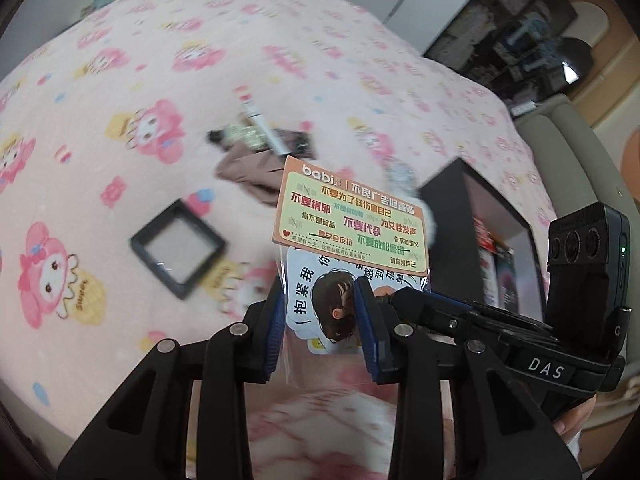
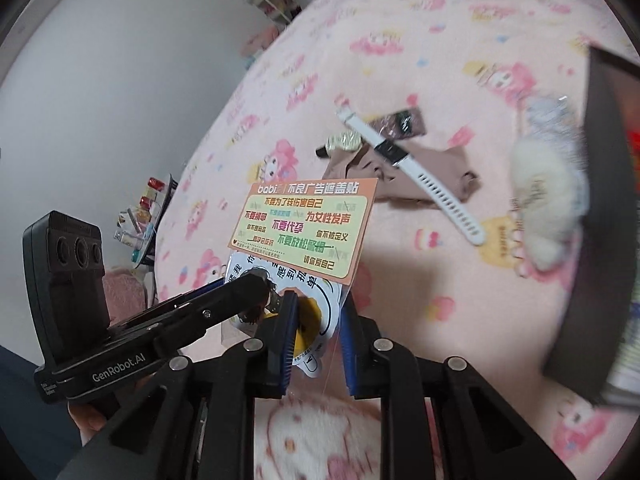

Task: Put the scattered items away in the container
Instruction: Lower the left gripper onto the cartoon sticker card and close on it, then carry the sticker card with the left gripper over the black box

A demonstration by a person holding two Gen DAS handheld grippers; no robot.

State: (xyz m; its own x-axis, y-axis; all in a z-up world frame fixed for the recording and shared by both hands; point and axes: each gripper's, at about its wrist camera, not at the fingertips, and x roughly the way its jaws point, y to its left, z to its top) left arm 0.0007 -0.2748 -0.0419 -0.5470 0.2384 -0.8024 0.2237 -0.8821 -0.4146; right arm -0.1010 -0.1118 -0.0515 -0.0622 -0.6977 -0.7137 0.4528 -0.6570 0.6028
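A sticker pack [image 1: 352, 216] [image 2: 304, 224] in a clear sleeve, with an orange card over a white cartoon sticker, hangs above the pink blanket. My left gripper [image 1: 319, 286] has its blue pads on either side of the sleeve's lower half and looks shut on it. My right gripper [image 2: 320, 300] is shut on the same pack from the other side. Each gripper's tip shows in the other's view, left gripper [image 2: 264, 294] and right gripper [image 1: 386, 300]. The black box [image 1: 480, 208] [image 2: 600, 200] stands open just to the right.
On the blanket [image 1: 120, 80] lie a white watch [image 2: 412, 172], a brown cloth [image 2: 440, 164], a small dark packet [image 2: 404, 120], a gold round item [image 2: 344, 142], a fluffy white charm [image 2: 548, 200] and a black square case [image 1: 178, 248]. A cluttered side table [image 2: 148, 216] stands by the bed.
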